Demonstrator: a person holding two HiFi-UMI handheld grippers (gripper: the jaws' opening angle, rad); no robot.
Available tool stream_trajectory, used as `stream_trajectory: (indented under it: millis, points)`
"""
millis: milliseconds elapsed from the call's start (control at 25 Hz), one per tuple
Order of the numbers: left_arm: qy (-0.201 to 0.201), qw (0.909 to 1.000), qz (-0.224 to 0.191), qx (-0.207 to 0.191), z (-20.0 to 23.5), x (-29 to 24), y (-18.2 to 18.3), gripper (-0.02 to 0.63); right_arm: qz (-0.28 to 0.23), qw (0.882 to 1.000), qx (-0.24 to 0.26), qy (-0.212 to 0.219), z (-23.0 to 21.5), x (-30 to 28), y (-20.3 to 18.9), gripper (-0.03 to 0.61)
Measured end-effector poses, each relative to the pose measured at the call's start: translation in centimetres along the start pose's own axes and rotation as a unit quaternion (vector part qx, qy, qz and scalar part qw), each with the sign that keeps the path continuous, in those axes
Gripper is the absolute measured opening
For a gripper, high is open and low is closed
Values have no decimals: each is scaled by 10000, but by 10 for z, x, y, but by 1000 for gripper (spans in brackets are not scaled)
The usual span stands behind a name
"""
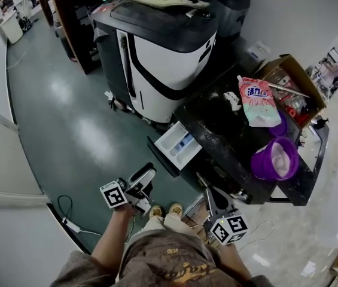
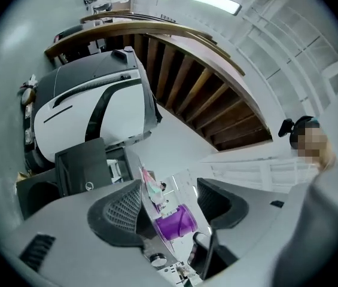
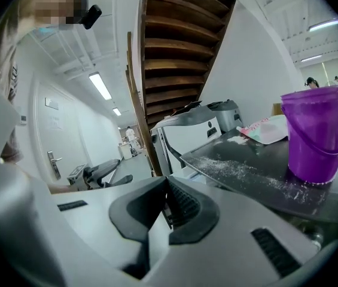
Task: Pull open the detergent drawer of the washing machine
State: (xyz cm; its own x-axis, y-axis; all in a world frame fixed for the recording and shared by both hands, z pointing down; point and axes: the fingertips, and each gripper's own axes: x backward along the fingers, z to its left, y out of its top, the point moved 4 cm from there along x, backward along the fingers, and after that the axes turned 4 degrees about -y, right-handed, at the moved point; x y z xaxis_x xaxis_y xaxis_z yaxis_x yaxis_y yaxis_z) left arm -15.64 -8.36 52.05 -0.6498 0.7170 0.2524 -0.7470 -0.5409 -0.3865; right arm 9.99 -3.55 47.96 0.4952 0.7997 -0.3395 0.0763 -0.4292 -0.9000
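The detergent drawer [image 1: 180,145] is seen pulled far out of the washing machine [image 1: 228,130]. It sticks out from under the front edge of the machine's dark top, near the corner that lies toward the big white and black machine [image 1: 169,52]. The drawer is a white tray, open at the top. It is split into small boxes, with some blue parts inside. A dark front piece seems to be fixed at its outer end.

The left gripper [image 1: 143,178] is held just short of the drawer and does not touch it. Its fingers are spread wide and nothing is held between them. Only far things are seen through the gap. The drawer looks fully out, so a grip on it is likely no longer needed.

The right gripper [image 1: 207,193] is held low beside the front edge of the top. Its fingers are pressed together and nothing is caught in them. It is likely kept to the side because one gripper is enough for the pull.

A purple bucket [image 1: 274,159] is set near the front edge of the top. A detergent bag [image 1: 258,100] is laid further back. White powder is spilled around them.
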Motion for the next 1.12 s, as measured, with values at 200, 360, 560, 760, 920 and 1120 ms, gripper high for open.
stream_trajectory:
  millis: [200,360,560,760,920,1120]
  points:
    - [26,9993,184,-316,-36,-16,6,308,-150,9998,-3,-88,-7,13,8,3]
    - [3,9977,453,-510,-56,-33,2,308,-344,9993,23,-154,-14,20,19,3]
    - [-14,9902,1024,-949,-83,-55,-12,308,-522,9983,11,-271,-22,30,28,2]
    - [125,9768,1405,-1610,-96,-67,-23,308,-595,9976,49,-338,-29,36,33,3]
    - [354,9546,1743,-2389,-94,-70,-33,308,-595,9975,34,-384,-32,38,30,2]
    - [607,9287,1910,-3120,-95,-71,-39,268,-524,9979,10,-382,-32,36,23,2]
